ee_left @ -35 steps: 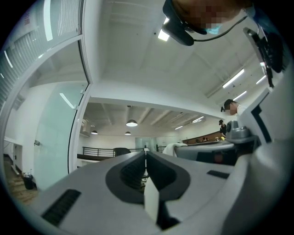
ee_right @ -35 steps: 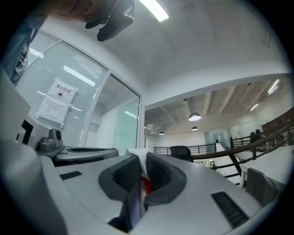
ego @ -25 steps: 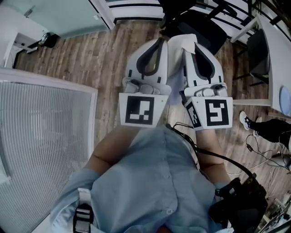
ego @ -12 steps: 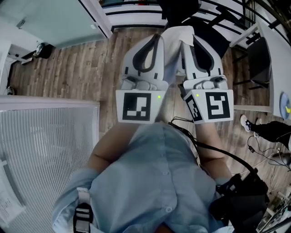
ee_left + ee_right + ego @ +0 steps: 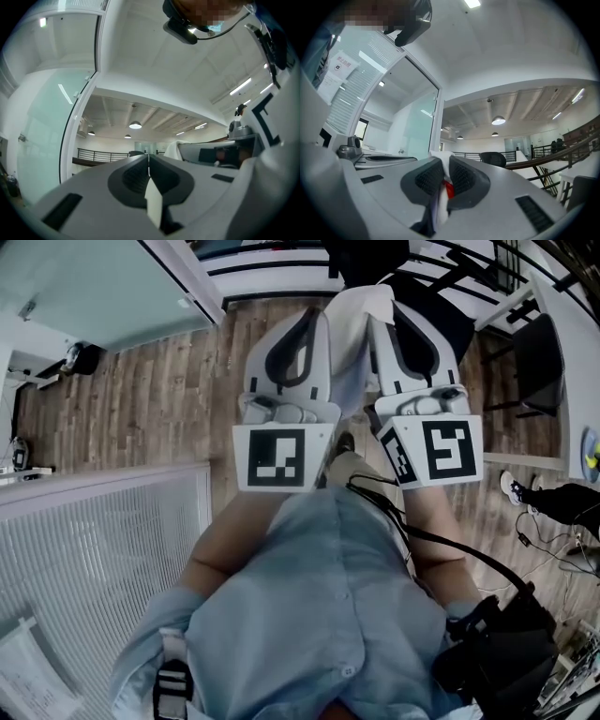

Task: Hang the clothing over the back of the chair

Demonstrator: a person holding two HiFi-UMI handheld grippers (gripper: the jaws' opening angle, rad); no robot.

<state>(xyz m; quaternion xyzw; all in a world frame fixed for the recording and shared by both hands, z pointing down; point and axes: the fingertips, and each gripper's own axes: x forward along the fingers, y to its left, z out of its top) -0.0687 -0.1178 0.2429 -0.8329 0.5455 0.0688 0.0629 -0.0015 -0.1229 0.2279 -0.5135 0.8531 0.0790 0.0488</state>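
Grip's good, now the drape
Left claw (image 5: 317, 317) and right claw (image 5: 380, 320) both clamp the clothing (image 5: 361, 301); I'd lift it over the chair (image 5: 375, 259) at 12 o'clock.

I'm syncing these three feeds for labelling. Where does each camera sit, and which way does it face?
Head view: on the person's head, facing steeply down at brown wooden floor; pale blue shirt, left gripper, right gripper show.
Left gripper view: on that gripper, along shut jaws towards white ceiling.
Right gripper view: likewise, towards a black chair.
Shared: all three show the pinched white cloth garment.
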